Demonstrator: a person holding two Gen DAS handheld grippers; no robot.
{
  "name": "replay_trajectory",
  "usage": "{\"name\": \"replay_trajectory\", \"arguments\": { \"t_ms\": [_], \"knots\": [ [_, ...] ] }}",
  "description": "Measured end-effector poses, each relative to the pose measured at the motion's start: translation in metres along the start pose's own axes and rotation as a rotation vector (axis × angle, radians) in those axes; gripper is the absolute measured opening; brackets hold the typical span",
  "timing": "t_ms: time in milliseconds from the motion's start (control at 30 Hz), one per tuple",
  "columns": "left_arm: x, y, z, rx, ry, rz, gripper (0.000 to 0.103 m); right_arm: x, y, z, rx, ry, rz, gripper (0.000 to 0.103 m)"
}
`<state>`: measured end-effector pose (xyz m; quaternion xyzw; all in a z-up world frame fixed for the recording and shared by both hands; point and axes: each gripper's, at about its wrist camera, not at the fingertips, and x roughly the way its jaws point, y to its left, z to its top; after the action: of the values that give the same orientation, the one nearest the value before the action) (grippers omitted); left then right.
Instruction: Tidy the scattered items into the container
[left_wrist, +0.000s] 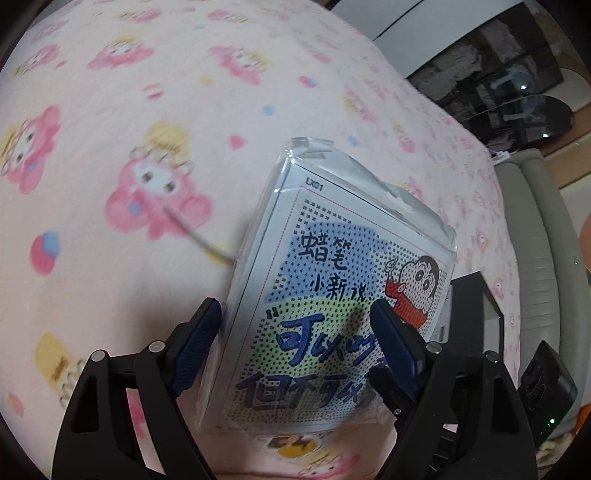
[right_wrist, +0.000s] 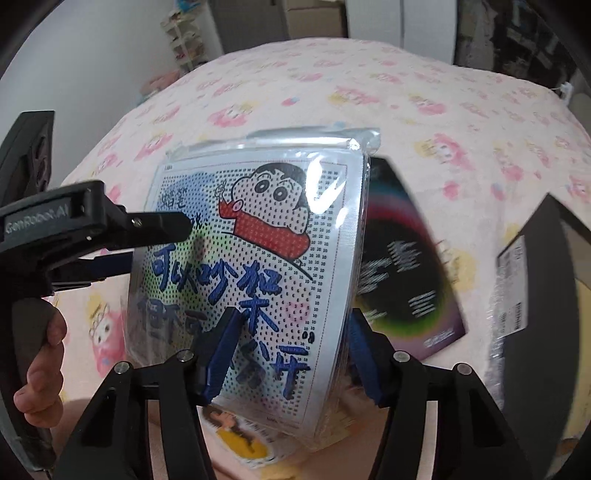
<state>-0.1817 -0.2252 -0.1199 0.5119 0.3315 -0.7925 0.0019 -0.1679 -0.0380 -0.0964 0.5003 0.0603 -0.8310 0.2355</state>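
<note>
**Craft kit held off the bed by both tongs**

Craft kit (left_wrist: 332, 280): flat pack in a clear plastic sleeve, printed with a dotted cartoon boy in a red top and blue lettering. Held up on edge, tilted, above the pink cartoon-print bedspread (left_wrist: 129, 92), clear of the cloth.

Left tongs (left_wrist: 295, 332): blue-padded fingers pressed against the two faces of the pack near its lower end, pinching it. In the right-hand view the same tool comes in from the left, a hand (right_wrist: 40, 365) around its grip.

Right tongs (right_wrist: 290, 354): fingers either side of the pack's lower edge, one in front of the printed face, one behind, clamped on it.

Dark booklet (right_wrist: 406, 277): lies flat on the bedspread just behind the pack, with a rainbow ring and small white print.

Black box (right_wrist: 535, 295): stands toward the bed's right edge, a white label on its side; whether it is the container, I cannot tell.

Yellow sticker (right_wrist: 240, 439): on the bedspread below the pack.
</note>
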Motion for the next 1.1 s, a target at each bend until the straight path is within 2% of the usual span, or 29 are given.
{"name": "replay_trajectory", "arguments": {
  "t_ms": [133,200,367,433,567,700,800,900,933,1000,1100],
  "knots": [
    [0.006,0.008,-0.004,-0.03,0.016,0.007,0.075,0.004,-0.019,0.006,0.067,0.014,0.009,0.055],
    [0.01,0.012,-0.006,-0.044,0.024,0.01,0.071,0.004,-0.019,0.001,0.055,0.012,-0.001,0.055],
    [0.017,0.022,-0.01,-0.081,0.044,0.018,0.071,0.008,-0.016,-0.006,0.054,0.015,0.009,0.055],
    [0.021,0.026,-0.012,-0.096,0.052,0.021,0.075,0.013,-0.015,-0.004,0.052,0.024,0.01,0.055],
    [0.026,0.021,-0.011,-0.065,0.072,0.042,0.079,0.016,-0.015,-0.008,0.041,0.037,-0.001,0.055],
    [0.015,0.032,-0.019,-0.093,0.056,0.059,0.079,0.014,-0.018,-0.012,0.059,0.048,0.007,0.055],
    [0.007,0.038,-0.028,-0.123,0.022,0.121,0.079,0.011,-0.022,-0.019,0.075,0.062,0.0,0.055],
    [0.011,0.027,-0.035,-0.076,0.059,0.125,0.076,0.013,-0.021,-0.027,0.077,0.088,0.02,0.056],
    [0.015,0.022,-0.038,-0.05,0.084,0.116,0.079,0.013,-0.018,-0.029,0.062,0.09,0.021,0.056],
    [0.013,0.011,-0.042,0.003,0.071,0.13,0.077,0.014,-0.011,-0.031,0.035,0.096,0.016,0.059],
    [0.001,0.004,-0.047,0.039,0.028,0.066,0.074,0.008,-0.015,-0.029,0.069,0.09,0.011,0.059]
  ]
}}
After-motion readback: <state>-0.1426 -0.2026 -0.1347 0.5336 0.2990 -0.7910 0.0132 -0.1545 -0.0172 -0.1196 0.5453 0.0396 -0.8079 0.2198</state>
